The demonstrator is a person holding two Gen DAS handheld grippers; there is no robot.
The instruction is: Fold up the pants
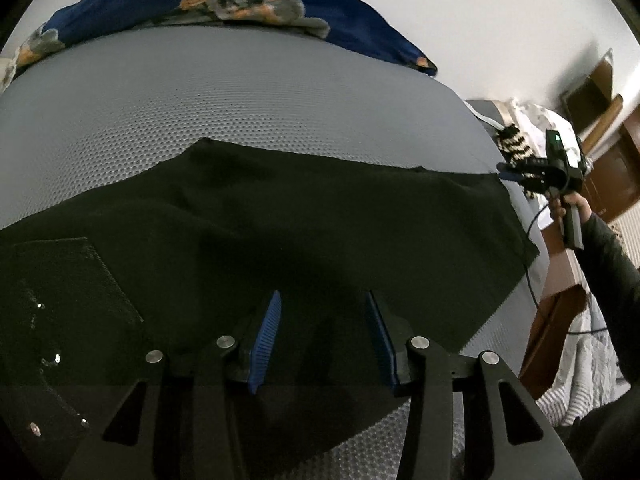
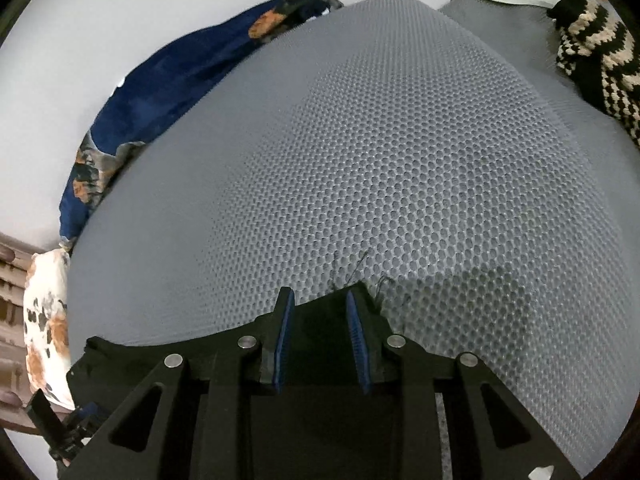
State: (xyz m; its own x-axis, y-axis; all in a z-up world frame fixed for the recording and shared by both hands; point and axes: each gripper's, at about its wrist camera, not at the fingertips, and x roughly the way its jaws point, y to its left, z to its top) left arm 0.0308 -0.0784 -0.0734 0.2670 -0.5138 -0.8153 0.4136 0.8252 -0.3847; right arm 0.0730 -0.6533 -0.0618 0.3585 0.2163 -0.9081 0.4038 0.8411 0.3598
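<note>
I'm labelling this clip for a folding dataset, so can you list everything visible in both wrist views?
Black fabric pants: one, black, spread flat on the mattress near both grippers.
Grey honeycomb-mesh mattress: one, grey, under the pants.
Dark blue floral blanket: one, blue with orange flowers, bunched along the mattress's far edge by the white wall.
Black-and-cream knitted garment: one, at the mattress's far right corner.
Brown wooden furniture: brown, beside the bed on the right.
Left gripper: black, blue pads, open over the pants.
Right gripper: black, blue pads, open at the pants' frayed edge.
Hand: one, dark sleeve, holding the right gripper's handle.
</note>
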